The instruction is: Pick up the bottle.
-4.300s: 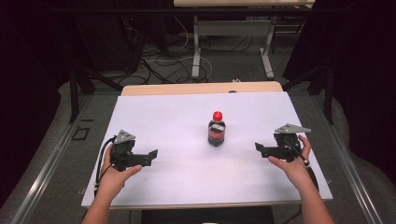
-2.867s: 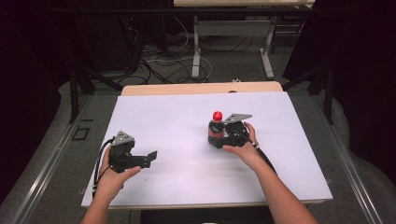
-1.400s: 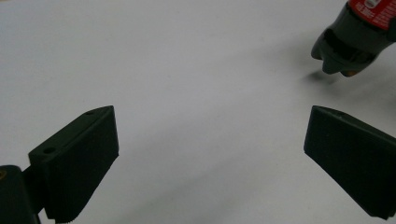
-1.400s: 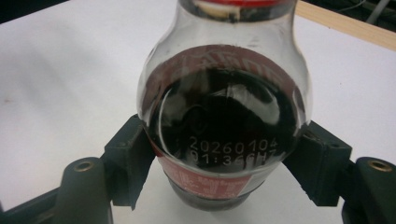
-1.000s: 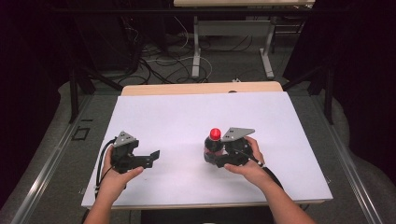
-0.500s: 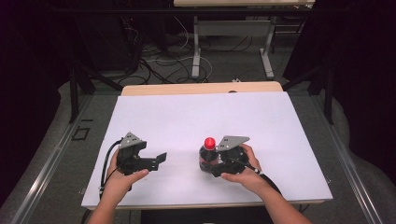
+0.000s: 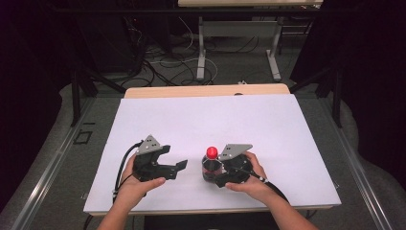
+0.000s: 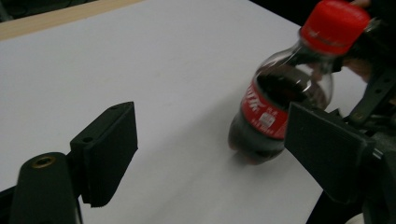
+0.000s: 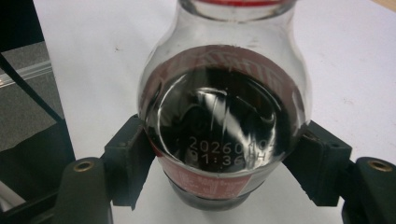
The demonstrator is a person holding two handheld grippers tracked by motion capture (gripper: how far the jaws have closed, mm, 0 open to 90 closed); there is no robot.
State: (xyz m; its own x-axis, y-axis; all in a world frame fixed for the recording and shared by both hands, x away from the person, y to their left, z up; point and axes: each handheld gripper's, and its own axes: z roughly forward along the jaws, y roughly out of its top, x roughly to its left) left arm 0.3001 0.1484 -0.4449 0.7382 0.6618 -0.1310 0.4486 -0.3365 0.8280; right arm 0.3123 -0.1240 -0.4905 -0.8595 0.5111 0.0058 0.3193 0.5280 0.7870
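Currently the small cola bottle stands near the front edge of the white counter, clamped at its labelled waist by the right gripper, jaws shut tight on it. Left gripper just beside it, jaws apart with nothing between them; they have just been closing. Bottle looks mostly full, so fairly heavy for its size; smooth curved plastic, probably slippery and slightly yielding. Ridged red cap is the likely hold for the left jaws, squarely across its sides.
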